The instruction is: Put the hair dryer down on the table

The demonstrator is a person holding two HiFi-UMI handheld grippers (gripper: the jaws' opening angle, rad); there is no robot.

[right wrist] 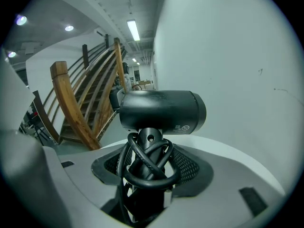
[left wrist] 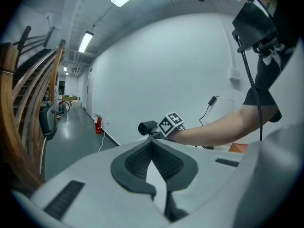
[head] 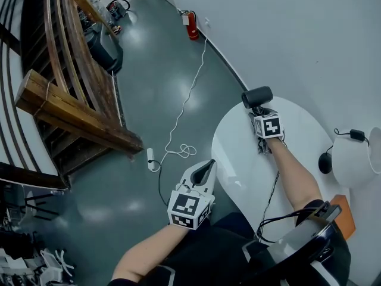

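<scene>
My right tool (head: pixel 260 112) is clamped on the handle of the one black hair dryer (right wrist: pixel 161 110). The dryer's barrel lies crosswise above the jaws, and its black cord (right wrist: pixel 149 172) is looped in a bundle round the handle, between the pads. I hold the dryer at the far edge of the white desk (head: pixel 238 154), off the top; I cannot tell how close it is to the surface.

My left tool (left wrist: pixel 152 142) has its jaws together at the tips with nothing between them. It hangs off the desk's left edge, over the floor (head: pixel 155 64).

The desk is a rounded white top against the white wall (head: pixel 286 34). Toward its right edge I count one white rounded object (head: pixel 352 159) that I cannot identify, one small black rounded thing (head: pixel 325 162) touching its left side, one black plug adapter (head: pixel 357 134) with a thin lead, and one orange item (head: pixel 345 216) near the near right corner. A thin black cable (head: pixel 271 192) runs across the near part of the top.

The floor is glossy grey-green. One white cable (head: pixel 181 109) trails along it from the wall to one white power strip (head: pixel 150 155) beside the desk's left edge. One red fire extinguisher (head: pixel 191 25) stands at the foot of the wall, well apart from the desk. A curved wooden staircase (head: pixel 77 70) fills the left of the room.
</scene>
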